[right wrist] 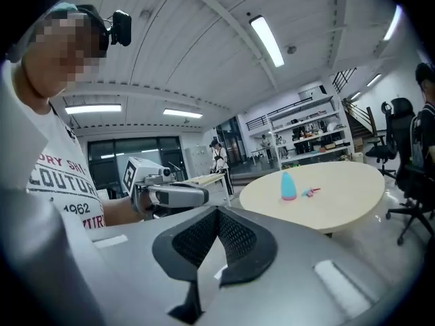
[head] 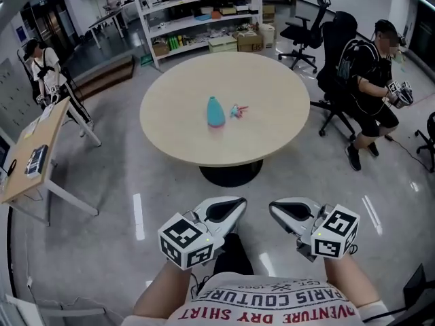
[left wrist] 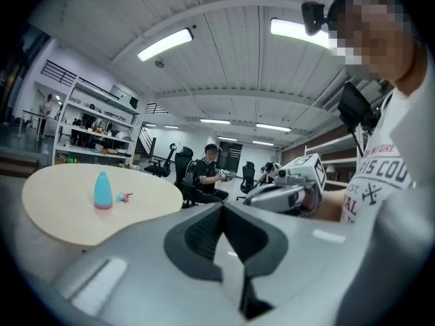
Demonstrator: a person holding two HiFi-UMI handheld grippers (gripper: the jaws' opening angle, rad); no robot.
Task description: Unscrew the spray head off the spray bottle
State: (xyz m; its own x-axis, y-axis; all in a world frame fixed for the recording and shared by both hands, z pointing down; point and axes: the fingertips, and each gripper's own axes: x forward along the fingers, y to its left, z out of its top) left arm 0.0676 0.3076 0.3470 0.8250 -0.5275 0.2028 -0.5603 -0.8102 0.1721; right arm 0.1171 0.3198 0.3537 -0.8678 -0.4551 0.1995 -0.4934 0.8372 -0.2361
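Grey-jawed left gripper (head: pixel 238 204) and right gripper (head: pixel 275 209) hang at the person's chest, each pressed together on nothing, with glossy floor (head: pixel 136 202) between them and the round table (head: pixel 224 160). Teal spray bottle (head: pixel 215 112) stands upright near the tabletop's centre, well inside the rim, spray head (head: pixel 238 110) lying just beside it. Office chairs (head: pixel 333 53) and a seated person (head: pixel 370 80) crowd the far right.

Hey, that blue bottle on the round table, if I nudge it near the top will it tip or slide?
The blue bottle tapers from a wide base to a narrow top, so it probably resists tipping. It looks like smooth plastic on a smooth table, so it likely slides. Its fill is not visible; empty, it would feel light.
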